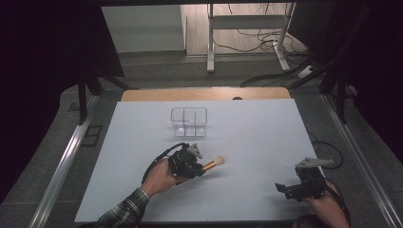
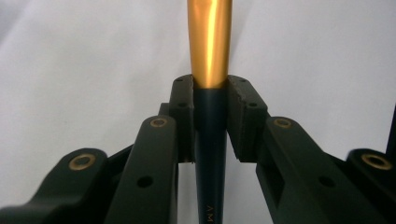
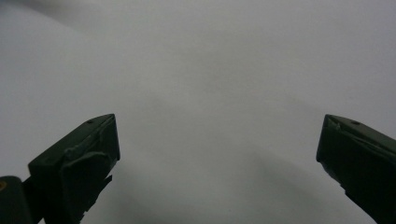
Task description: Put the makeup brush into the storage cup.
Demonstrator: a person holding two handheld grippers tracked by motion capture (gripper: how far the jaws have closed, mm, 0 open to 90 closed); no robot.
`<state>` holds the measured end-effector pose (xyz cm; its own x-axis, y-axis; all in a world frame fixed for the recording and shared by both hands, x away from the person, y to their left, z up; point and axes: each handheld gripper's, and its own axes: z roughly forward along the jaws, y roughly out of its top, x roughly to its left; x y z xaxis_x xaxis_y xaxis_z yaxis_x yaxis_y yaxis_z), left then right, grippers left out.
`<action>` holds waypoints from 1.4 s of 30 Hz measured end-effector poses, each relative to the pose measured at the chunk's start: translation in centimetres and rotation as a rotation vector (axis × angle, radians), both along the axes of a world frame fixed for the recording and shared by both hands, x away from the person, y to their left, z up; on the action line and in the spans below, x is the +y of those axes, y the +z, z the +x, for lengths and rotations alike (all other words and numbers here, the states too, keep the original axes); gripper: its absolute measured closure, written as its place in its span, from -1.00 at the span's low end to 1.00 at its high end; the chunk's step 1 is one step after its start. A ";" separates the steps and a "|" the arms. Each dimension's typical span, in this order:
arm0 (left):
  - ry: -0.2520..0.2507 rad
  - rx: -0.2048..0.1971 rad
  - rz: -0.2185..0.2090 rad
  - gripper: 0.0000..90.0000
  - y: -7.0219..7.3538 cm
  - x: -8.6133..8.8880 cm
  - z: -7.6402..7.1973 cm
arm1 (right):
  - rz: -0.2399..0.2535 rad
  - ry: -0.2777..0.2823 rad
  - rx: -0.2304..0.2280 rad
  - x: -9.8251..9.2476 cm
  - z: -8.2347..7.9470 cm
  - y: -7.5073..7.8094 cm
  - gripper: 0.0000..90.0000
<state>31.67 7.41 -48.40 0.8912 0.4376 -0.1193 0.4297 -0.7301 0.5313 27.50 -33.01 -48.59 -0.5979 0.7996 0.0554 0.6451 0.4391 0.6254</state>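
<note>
One makeup brush (image 1: 212, 164) is being carried by the left gripper (image 1: 196, 167), whose jaws are clamping on the dark handle just below the gold ferrule (the pale bristle tip is pointing right, away from the hand). It is hanging just above the white surface (image 1: 247, 137), near the clear divided organizer (image 1: 189, 121), which is standing farther back and looks like the likely destination. To do this well, the person is probably needing to tilt the brush upright, bristles up, before lowering it over one compartment, keeping the grip firm since the handle is tapering. The right gripper (image 1: 291, 189) is resting at the near right with jaws spread wide, holding nothing.
</note>
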 end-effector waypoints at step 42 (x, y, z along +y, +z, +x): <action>0.156 -0.130 -0.235 0.64 2.9 3.1 -0.9 | 0.004 0.005 -0.005 0.1 0.0 0.0 -1.00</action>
<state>30.77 10.47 -45.45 0.8299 0.5441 -0.1232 0.4443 -0.5111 0.7358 27.45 -32.96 -48.55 -0.6023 0.7963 0.0562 0.6400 0.4395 0.6303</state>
